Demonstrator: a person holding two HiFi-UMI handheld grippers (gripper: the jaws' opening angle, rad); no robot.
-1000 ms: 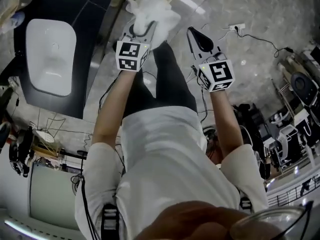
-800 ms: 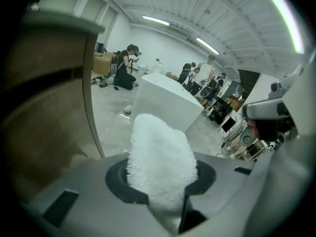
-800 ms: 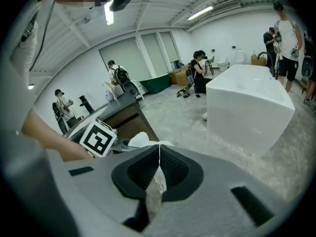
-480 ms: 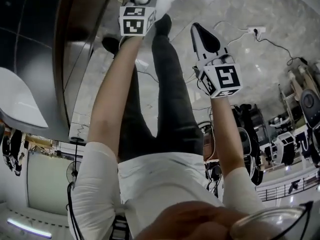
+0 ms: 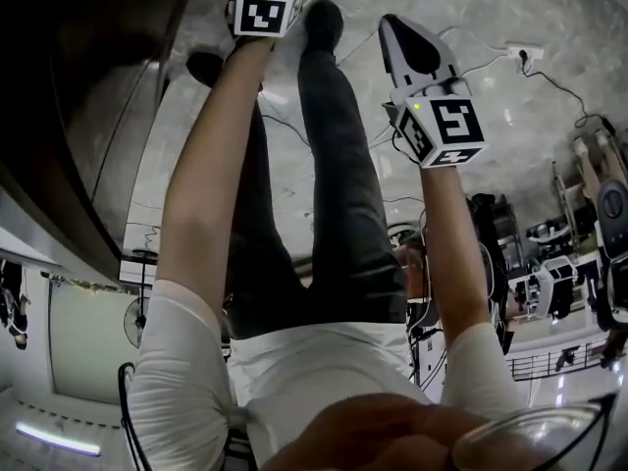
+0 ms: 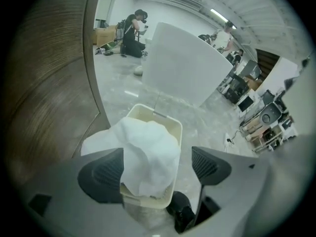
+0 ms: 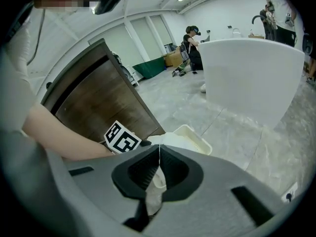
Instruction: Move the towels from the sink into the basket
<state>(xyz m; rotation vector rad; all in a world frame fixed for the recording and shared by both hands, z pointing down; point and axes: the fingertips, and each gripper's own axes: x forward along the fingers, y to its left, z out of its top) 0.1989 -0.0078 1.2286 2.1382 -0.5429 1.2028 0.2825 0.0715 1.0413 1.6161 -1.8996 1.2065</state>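
In the left gripper view, a white towel [image 6: 148, 152] lies heaped over a cream basket [image 6: 170, 124] on the floor. My left gripper [image 6: 155, 169] hangs just above it. Its jaws have just been opening and now stand wide, with the towel showing in the gap and neither pad pressing on it. In the head view only the left gripper's marker cube [image 5: 265, 6] shows, at the top edge. My right gripper [image 5: 417, 52] is shut and empty, held beside the left one. In the right gripper view its closed tips [image 7: 159, 149] point at the basket [image 7: 195, 137].
A dark wooden cabinet [image 6: 44, 83] rises on the left, close to the basket. A big white curved panel [image 6: 182, 68] stands behind it. The person's legs [image 5: 334, 165] and a black shoe [image 6: 182, 211] are beside the basket. Cables and a power strip [image 5: 520, 52] lie on the floor to the right.
Both grippers have gone down toward the floor. The towel and the left jaws have passed out of the head view's top edge. The white sink has left that view.
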